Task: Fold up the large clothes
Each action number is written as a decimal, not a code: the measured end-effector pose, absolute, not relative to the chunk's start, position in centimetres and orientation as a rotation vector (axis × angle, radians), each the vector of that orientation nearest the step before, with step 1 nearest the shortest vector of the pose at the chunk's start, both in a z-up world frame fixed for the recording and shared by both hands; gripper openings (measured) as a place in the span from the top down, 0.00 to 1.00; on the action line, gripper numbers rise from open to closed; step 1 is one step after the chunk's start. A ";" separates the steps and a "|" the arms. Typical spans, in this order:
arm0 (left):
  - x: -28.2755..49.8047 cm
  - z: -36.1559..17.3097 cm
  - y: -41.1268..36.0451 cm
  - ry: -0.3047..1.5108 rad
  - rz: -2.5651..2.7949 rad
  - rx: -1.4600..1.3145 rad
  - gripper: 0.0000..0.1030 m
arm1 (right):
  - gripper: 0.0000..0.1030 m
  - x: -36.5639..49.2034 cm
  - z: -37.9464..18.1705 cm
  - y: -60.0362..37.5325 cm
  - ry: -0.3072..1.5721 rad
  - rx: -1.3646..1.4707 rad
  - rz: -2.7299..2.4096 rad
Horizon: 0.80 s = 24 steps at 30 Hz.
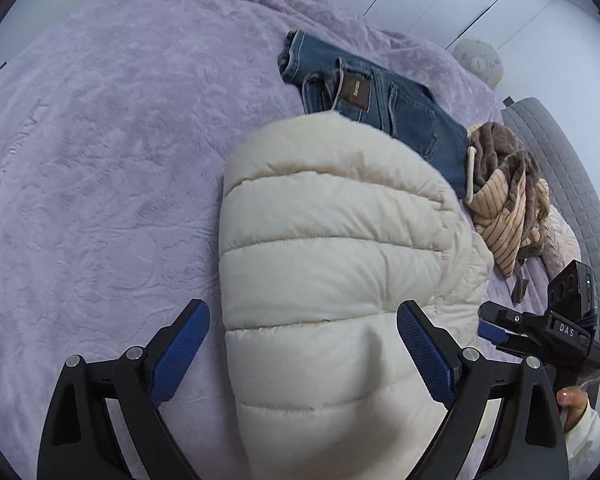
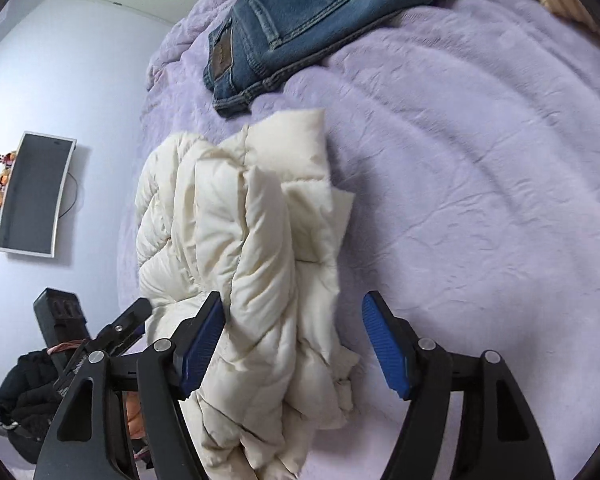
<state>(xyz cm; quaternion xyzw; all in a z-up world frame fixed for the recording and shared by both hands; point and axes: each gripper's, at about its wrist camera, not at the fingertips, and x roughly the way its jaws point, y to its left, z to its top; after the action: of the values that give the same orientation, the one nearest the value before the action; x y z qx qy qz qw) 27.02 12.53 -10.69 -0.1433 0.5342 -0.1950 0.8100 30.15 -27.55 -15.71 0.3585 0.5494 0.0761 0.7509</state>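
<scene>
Two hand-held grippers work over a bed (image 1: 80, 160) spread with a lilac plush cover, and the task's thing, a cream quilted puffer jacket (image 1: 332, 248), lies bundled on it near the close edge. Leftmost, the left hand-held gripper (image 1: 303, 354) stands wide, its blue pads either side of the jacket's smooth, puffed panel and clear of the fabric on both sides; nothing is gripped. Judging by the swollen baffles and the soft sag between stitch lines, the jacket is light, springy and full of air; it will likely rebound when pressed and slide on its slick shell, so a fold may not stay put without being flattened. Beyond it lie folded blue jeans (image 1: 384, 96), touching the jacket's far end in the left wrist view, and further right a heap of brown and striped clothes (image 1: 504, 200). At the right edge of that view the right hand-held gripper (image 2: 294, 346) shows beside a person's fingertip. In its own view its jaws are open about halfway or more; the left pad (image 2: 202, 350) sits against the crumpled, layered side of the jacket (image 2: 244, 248), the right pad stands apart over bare cover, so there is no clamp. Best hold, in my judgement: pinch a stitched seam or hem edge, where the fabric is thin and bites, rather than a fat baffle.
</scene>
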 end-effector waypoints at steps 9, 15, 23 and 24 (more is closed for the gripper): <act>22.6 -10.9 9.9 1.183 -0.512 -0.169 0.08 | 0.79 31.2 -10.0 -26.4 1.037 0.562 0.171; 20.4 -13.1 5.8 1.142 -0.484 -0.015 0.07 | 0.79 34.1 -15.1 -22.3 1.165 0.383 0.091; 19.7 -14.0 2.5 1.116 -0.504 0.091 0.07 | 0.79 33.8 -20.8 -25.6 1.230 0.531 0.022; 19.6 -14.0 2.4 1.117 -0.504 0.095 0.07 | 0.79 33.7 -21.1 -25.9 1.232 0.548 0.017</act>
<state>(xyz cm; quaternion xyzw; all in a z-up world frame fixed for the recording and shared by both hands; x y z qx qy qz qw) 19.63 2.44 -14.04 0.0446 0.5239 -0.2364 0.8171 33.66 -25.85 -21.07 0.2539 0.5705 0.0077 0.7810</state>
